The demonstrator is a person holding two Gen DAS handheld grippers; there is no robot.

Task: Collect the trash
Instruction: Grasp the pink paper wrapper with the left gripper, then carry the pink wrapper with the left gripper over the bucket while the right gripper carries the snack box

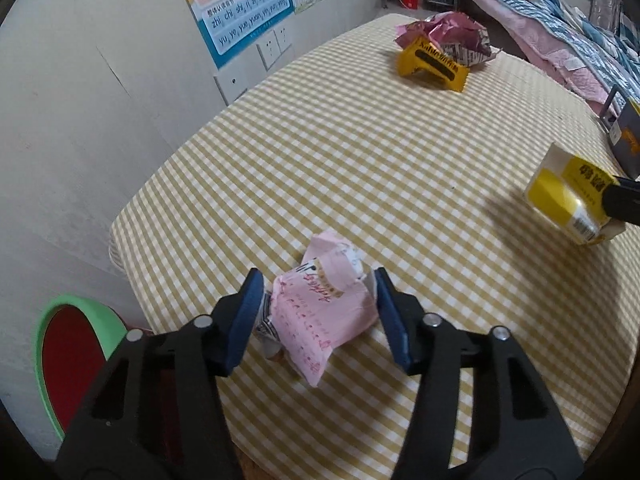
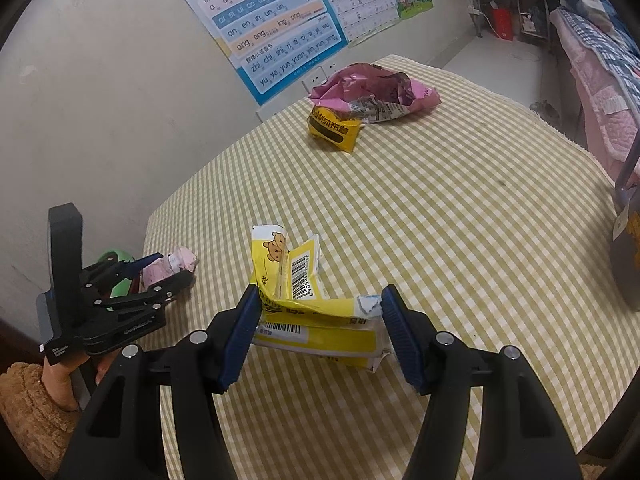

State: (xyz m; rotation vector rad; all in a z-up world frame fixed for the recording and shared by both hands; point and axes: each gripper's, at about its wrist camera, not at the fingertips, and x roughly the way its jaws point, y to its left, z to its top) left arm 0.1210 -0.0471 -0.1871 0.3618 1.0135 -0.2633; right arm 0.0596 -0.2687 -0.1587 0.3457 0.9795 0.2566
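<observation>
A crumpled pink wrapper [image 1: 320, 316] lies on the yellow-checked table [image 1: 360, 160] near its left edge. My left gripper [image 1: 318, 292] straddles it, both blue pads touching its sides; from the right wrist view the left gripper [image 2: 168, 276] shows closed around the pink wrapper [image 2: 176, 264]. My right gripper [image 2: 322, 300] is shut on a flattened yellow carton [image 2: 316, 320] with a bear print and barcodes. The yellow carton [image 1: 572, 196] hangs above the cloth and casts a shadow there. At the far end sit a pink bag [image 1: 444, 36] and a yellow wrapper [image 1: 434, 66].
A green-rimmed red round thing [image 1: 76, 344] stands below the table's left corner, by the wall. A dark grey object with orange print [image 2: 628, 256] sits at the table's right edge. A bed with pink quilts [image 1: 560, 40] runs along the right. A hand in a brown fleece sleeve [image 2: 36, 400] holds the left gripper.
</observation>
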